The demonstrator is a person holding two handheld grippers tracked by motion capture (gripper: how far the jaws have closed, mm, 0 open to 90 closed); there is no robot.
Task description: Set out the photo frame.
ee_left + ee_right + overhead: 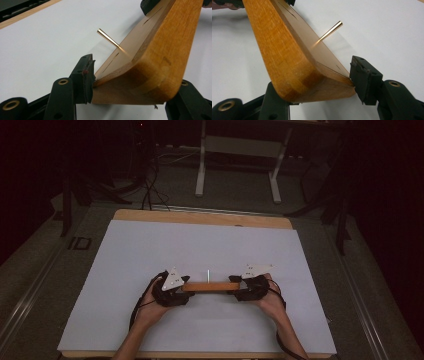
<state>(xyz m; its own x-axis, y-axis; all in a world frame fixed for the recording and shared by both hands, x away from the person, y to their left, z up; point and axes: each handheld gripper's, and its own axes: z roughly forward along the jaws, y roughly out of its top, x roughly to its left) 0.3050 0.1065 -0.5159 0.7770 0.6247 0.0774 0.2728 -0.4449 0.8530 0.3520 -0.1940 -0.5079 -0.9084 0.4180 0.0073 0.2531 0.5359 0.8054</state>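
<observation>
Though thin, wood board [210,286] w/ brass pin [206,275] upright.

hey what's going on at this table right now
A person is holding a wooden board by its two ends, one handheld gripper on each. The left gripper has its jaws around the left end, and the right gripper has its jaws around the right end. The board sits level just above the white table surface, and a thin brass pin stands up from its middle.
</observation>
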